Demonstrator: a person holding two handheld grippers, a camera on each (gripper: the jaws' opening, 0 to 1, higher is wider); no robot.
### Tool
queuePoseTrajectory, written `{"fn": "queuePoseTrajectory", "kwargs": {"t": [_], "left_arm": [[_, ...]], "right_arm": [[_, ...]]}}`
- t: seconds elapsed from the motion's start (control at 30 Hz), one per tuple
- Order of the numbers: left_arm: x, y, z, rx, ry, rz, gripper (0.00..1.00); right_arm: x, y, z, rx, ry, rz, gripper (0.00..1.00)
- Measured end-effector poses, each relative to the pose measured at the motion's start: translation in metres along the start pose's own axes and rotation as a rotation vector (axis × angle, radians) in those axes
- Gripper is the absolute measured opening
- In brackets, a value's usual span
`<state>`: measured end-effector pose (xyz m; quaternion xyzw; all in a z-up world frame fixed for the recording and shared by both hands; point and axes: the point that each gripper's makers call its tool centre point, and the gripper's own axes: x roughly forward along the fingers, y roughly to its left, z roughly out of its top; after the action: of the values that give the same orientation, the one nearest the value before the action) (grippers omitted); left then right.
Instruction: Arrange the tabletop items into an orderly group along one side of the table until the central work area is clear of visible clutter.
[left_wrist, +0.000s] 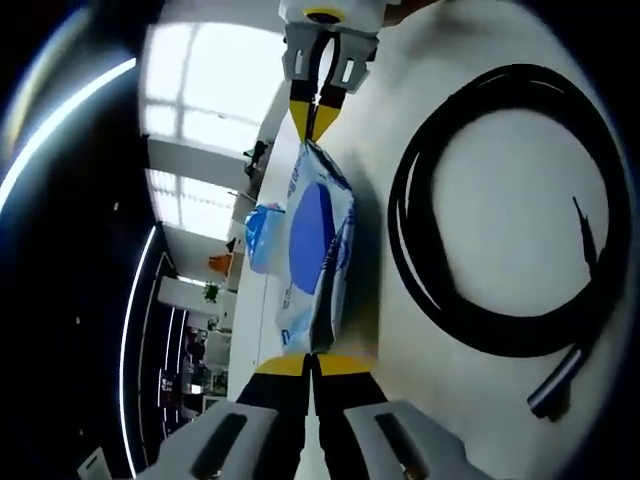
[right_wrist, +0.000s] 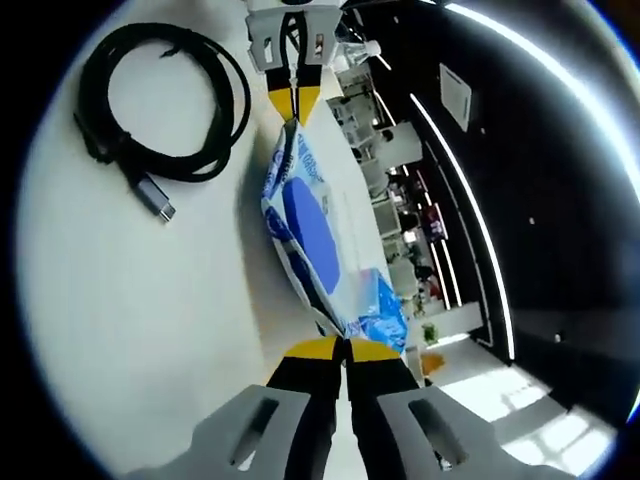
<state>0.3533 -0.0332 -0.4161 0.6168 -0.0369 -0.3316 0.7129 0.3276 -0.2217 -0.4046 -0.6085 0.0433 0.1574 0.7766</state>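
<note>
Left gripper (left_wrist: 313, 362): jaws pressed together on the near end of a blue-and-white wipes packet (left_wrist: 318, 255), with no gap visible between the yellow tips. Right gripper (right_wrist: 336, 348): jaws likewise pinched narrow on the opposite end of the same packet (right_wrist: 315, 245). Each gripper appears at the top of the other's view, the right gripper (left_wrist: 316, 118) in the left gripper view and the left gripper (right_wrist: 294, 103) in the right gripper view, both with tips closed on the packet's edge. The packet is stretched between the two grippers, over the white table (left_wrist: 480, 250) near its edge; whether it touches the surface cannot be determined. A coiled black cable (left_wrist: 500, 215) lies on the table beside the packet, apart from it, and its silver-tipped plug (right_wrist: 157, 200) points outward from the coil. Beyond the table edge, a room with bright windows and shelving is visible but distorted and too small to make out in detail.
</note>
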Motion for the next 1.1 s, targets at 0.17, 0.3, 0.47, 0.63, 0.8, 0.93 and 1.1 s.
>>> {"fn": "queuePoseTrajectory", "kwargs": {"t": [0.17,0.3,0.47,0.63,0.8,0.93,1.1], "left_arm": [[-0.002,0.000,-0.001,0.007,0.008,0.004,0.00],[-0.005,0.003,-0.002,0.001,0.009,0.013,0.00],[-0.008,0.007,-0.003,-0.004,0.012,0.026,0.00],[-0.011,0.009,-0.007,-0.008,0.019,0.032,0.00],[-0.017,0.017,-0.014,-0.021,0.031,0.047,0.00],[-0.021,0.021,-0.018,-0.018,0.038,0.058,0.00],[-0.024,0.023,-0.024,-0.017,0.051,0.060,0.00]], "right_arm": [[-0.001,-0.003,0.004,-0.025,-0.004,-0.018,0.00],[-0.001,-0.007,0.009,-0.025,-0.007,-0.027,0.00],[-0.002,-0.012,0.016,-0.045,-0.017,-0.049,0.00],[-0.002,-0.015,0.024,-0.059,-0.029,-0.065,0.00],[-0.001,-0.016,0.032,-0.074,-0.036,-0.064,0.00],[0.000,-0.020,0.040,-0.076,-0.046,-0.079,0.00],[0.003,-0.022,0.048,-0.083,-0.056,-0.084,0.00]]}}
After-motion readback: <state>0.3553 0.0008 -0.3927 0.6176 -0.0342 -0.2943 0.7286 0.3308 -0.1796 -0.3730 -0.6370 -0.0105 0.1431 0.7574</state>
